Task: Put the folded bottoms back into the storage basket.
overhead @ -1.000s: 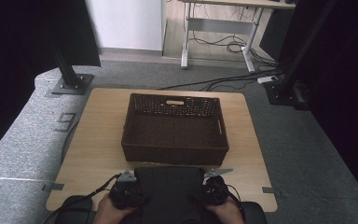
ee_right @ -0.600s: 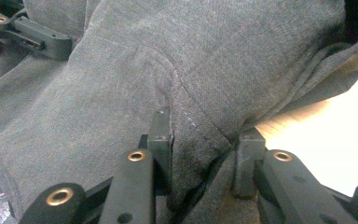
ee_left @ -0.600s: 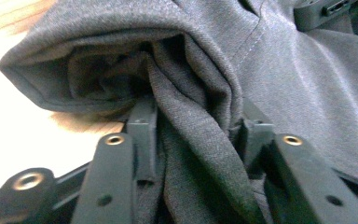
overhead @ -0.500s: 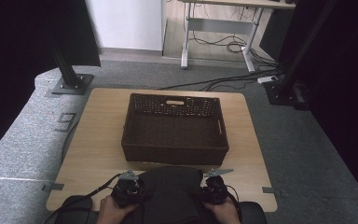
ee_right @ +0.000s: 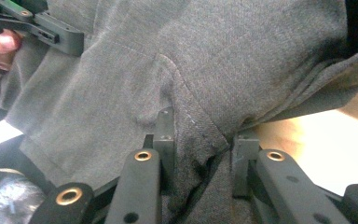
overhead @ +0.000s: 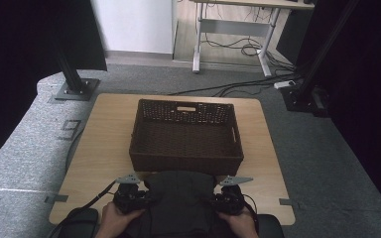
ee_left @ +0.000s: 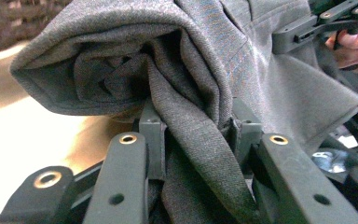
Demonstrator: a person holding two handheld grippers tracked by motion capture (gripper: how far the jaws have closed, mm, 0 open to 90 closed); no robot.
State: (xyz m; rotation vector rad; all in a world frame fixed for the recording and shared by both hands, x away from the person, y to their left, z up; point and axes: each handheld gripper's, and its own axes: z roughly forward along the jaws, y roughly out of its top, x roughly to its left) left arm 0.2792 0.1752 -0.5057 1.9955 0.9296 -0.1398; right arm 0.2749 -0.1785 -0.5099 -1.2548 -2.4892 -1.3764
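A dark grey folded garment [overhead: 181, 198] lies bunched at the near edge of the wooden table [overhead: 101, 144], between both hands. My left gripper [overhead: 138, 196] grips its left side. In the left gripper view the jaws [ee_left: 196, 121] have just closed, and a thick fold of the cloth [ee_left: 186, 60] is pinched between the pads. My right gripper [overhead: 223, 198] grips the right side. Its jaws [ee_right: 205, 135] have also just closed on a seam fold of the garment [ee_right: 242, 56]. Each gripper view shows the other gripper at a top corner.
A dark brown woven basket [overhead: 186, 163] stands in the middle of the table, just beyond the garment, and nothing shows inside it. Black stand bases sit on the grey floor at the far left [overhead: 74, 89] and far right [overhead: 302, 99]. Cables trail off the table's near left.
Both grippers have closed on the garment's sides. The cloth, flat a second ago, is now drawn together into a narrower bundle and lifted slightly on the left.
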